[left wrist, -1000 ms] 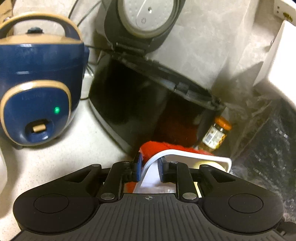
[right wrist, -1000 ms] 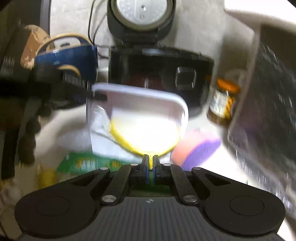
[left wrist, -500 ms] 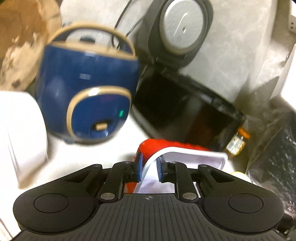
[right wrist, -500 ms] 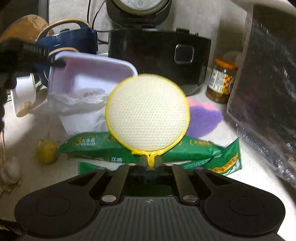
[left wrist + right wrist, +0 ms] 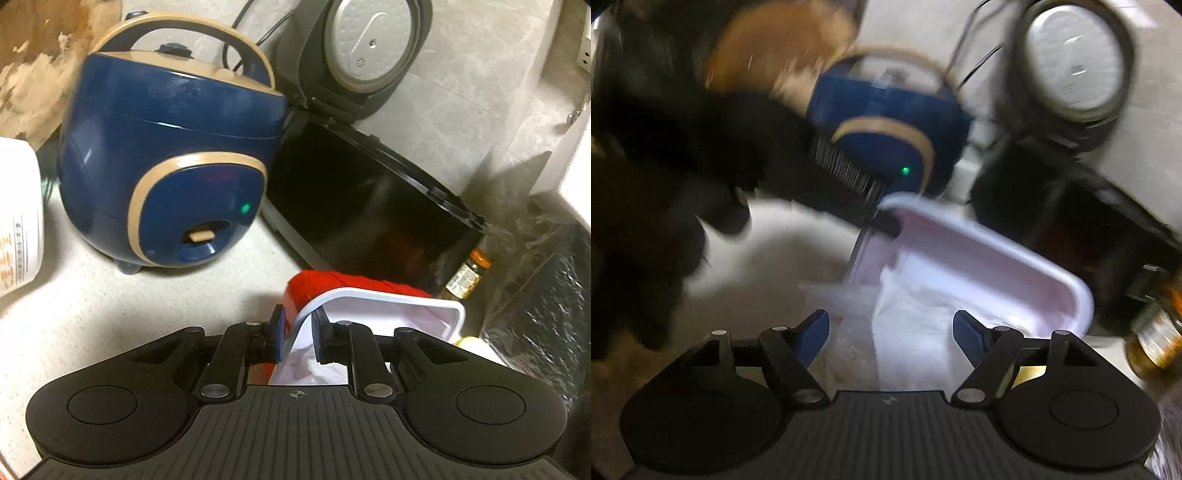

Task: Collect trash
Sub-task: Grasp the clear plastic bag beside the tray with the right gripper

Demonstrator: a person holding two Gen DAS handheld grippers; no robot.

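My left gripper (image 5: pixel 297 334) is shut on the rim of a white plastic tray (image 5: pixel 424 302) and holds it tilted above the counter; crumpled white paper (image 5: pixel 317 365) lies inside it. In the blurred right wrist view the same tray (image 5: pixel 990 254) hangs from the left gripper (image 5: pixel 882 221), with the white paper (image 5: pixel 912 325) in it. My right gripper (image 5: pixel 890 334) is open and empty just in front of the tray. A red cloth (image 5: pixel 332 280) lies behind the tray.
A blue rice cooker (image 5: pixel 166 166) and an open black cooker (image 5: pixel 369 206) stand at the back of the counter. A small jar (image 5: pixel 467 275) sits by the black cooker, a dark plastic bag (image 5: pixel 546 295) at right, a white container (image 5: pixel 16 221) at left.
My right gripper has let go of the round yellow mesh pad and opened; the pad is out of view. The right gripper has moved toward the tray. The left gripper shifted, still holding the tray.
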